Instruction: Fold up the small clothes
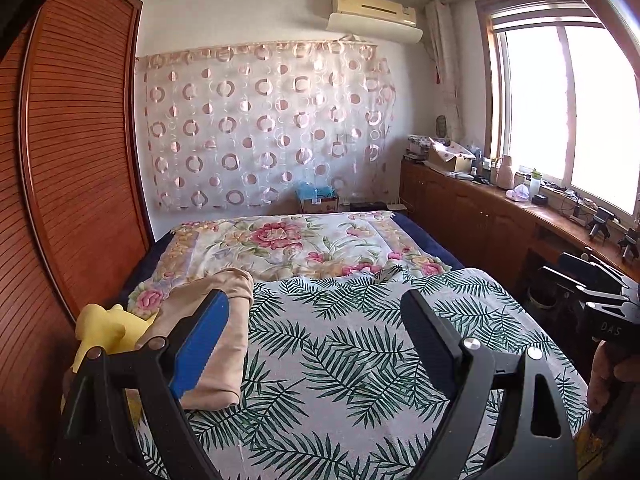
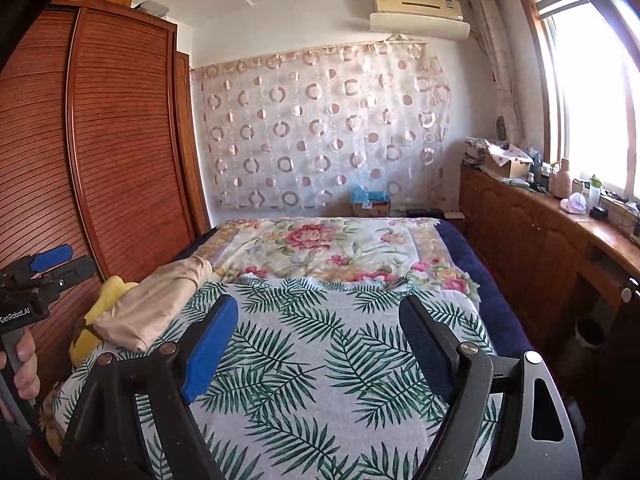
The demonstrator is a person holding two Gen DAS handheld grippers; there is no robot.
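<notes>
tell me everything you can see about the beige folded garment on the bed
The beige folded cloth garment is a soft, smooth, matte bundle, folded into a long flat pad with rounded edges. It lies at the left edge of the palm-leaf printed sheet, partly overlapping a yellow cloth item beside it. No fingers touch it.

A slatted wooden wardrobe (image 2: 120, 140) faces a bright window (image 1: 568, 112) — circle-patterned curtain (image 1: 264, 128) across the far wall.

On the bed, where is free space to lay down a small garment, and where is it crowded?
Free: the palm-leaf printed sheet, from the folded beige garment to the bed's right edge. The floral quilt behind is bare too. Crowded: the left edge by the wooden wardrobe, with the beige garment and yellow cloth.
</notes>
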